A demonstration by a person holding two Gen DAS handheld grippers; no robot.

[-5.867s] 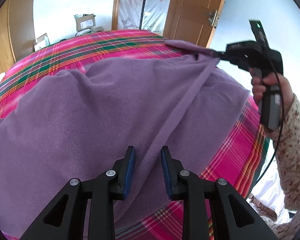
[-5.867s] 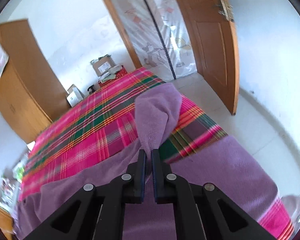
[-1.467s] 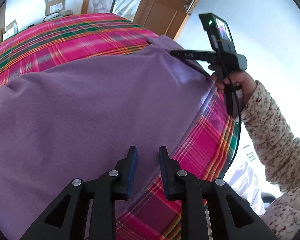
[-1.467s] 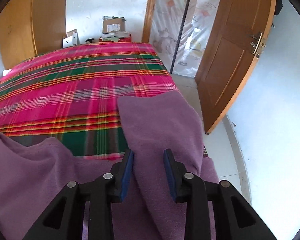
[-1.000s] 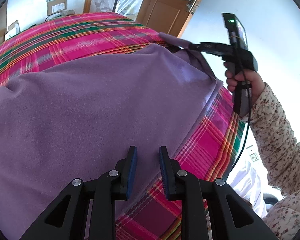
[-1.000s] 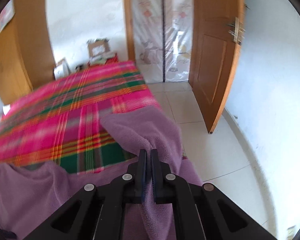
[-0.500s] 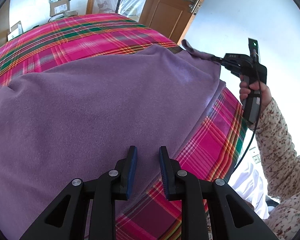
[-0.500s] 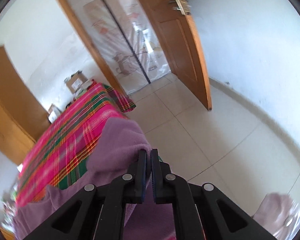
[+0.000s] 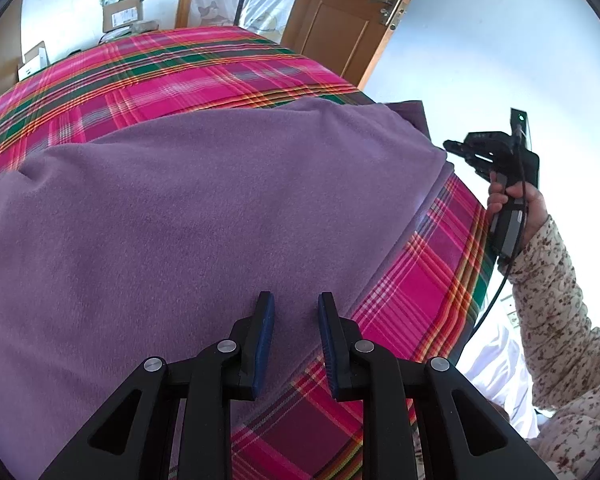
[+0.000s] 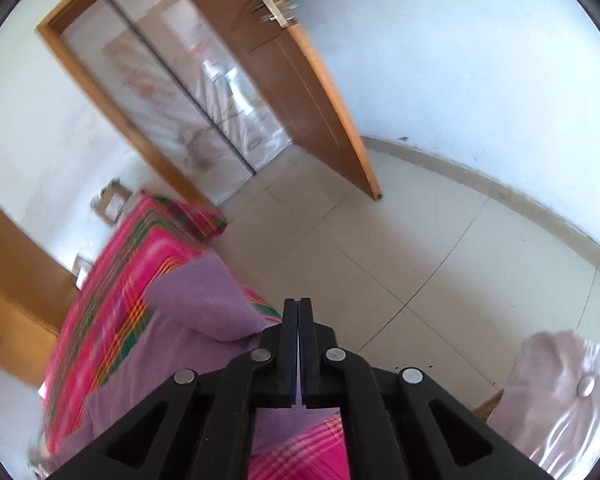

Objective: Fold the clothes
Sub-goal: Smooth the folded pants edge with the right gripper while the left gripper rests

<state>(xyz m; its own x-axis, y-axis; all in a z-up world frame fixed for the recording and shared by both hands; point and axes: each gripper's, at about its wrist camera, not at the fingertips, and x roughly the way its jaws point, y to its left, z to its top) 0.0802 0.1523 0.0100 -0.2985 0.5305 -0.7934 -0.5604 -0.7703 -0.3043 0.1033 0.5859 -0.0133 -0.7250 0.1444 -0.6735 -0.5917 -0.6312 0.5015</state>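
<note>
Right gripper (image 10: 298, 304) now off purple garment (image 9: 204, 216), swung beyond plaid bed (image 9: 204, 68) edge | jaws clenched, empty | left gripper (image 9: 294, 308) parted, grasping nothing, over garment

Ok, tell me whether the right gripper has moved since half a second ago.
Yes. In the left wrist view the right gripper has pulled right, off the purple garment, beyond the bed edge; its shut jaws now hold nothing.

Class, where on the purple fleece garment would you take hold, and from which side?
Grip the purple fleece garment at its loose far corner near the bed's edge, coming from the floor side: there the cloth lies free beside the shut right gripper.
</note>
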